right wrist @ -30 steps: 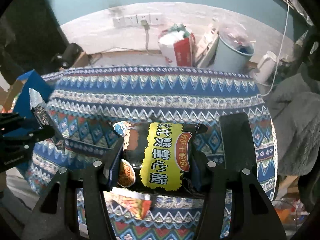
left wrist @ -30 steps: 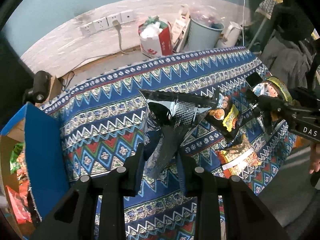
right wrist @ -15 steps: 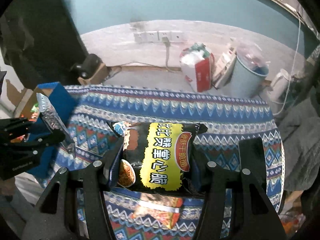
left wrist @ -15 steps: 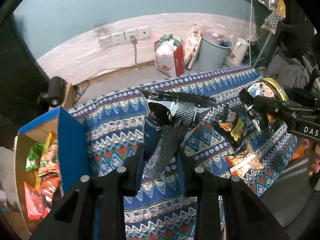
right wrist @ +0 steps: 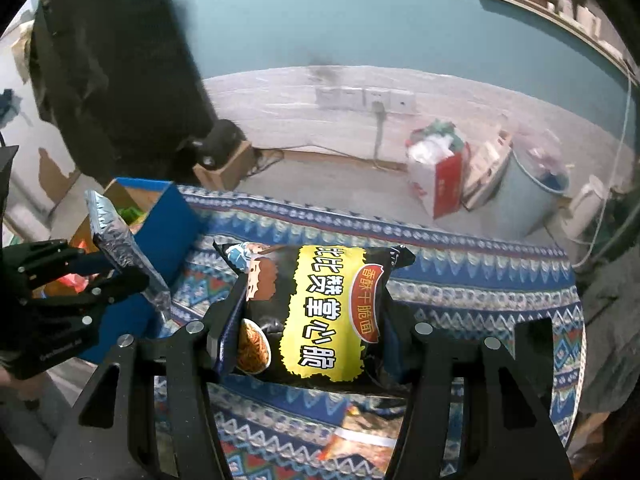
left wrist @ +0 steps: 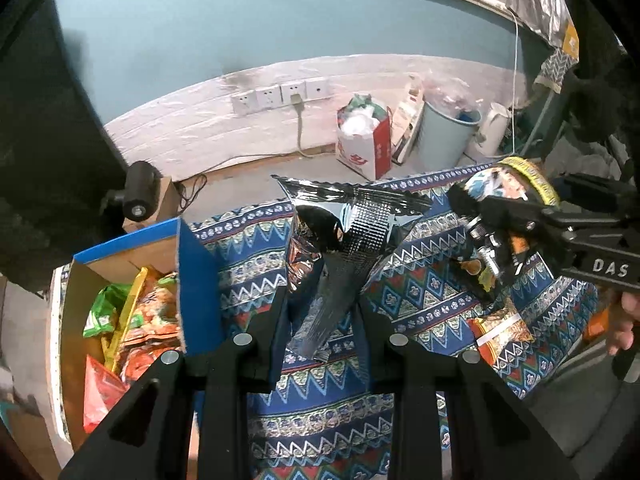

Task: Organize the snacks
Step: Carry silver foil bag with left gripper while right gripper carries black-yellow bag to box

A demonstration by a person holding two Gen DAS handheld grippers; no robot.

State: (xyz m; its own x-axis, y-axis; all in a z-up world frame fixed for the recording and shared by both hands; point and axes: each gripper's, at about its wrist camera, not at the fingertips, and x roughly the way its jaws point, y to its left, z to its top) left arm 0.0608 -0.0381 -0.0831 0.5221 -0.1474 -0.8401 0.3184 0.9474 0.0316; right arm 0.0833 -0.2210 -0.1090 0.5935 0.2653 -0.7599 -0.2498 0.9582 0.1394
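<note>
The left tool point(left wrist: 322, 320) is clamped on a silver foil snack packet point(left wrist: 344, 240), held above the patterned table point(left wrist: 248, 280). The right tool point(right wrist: 310, 320) is clamped on a black-and-yellow noodle snack bag point(right wrist: 316, 304). The blue cardboard box point(left wrist: 198, 288) of snacks sits at nine o'clock, and an orange snack packet point(left wrist: 500, 330) lies at four o'clock.

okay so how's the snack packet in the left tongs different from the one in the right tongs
The silver foil packet shows its plain shiny back; the black noodle packet shows a printed yellow label. The silver foil packet is pinched thin by nearly shut left tongs; the black noodle packet fills wider right tongs. Both are held above the patterned cloth.
</note>
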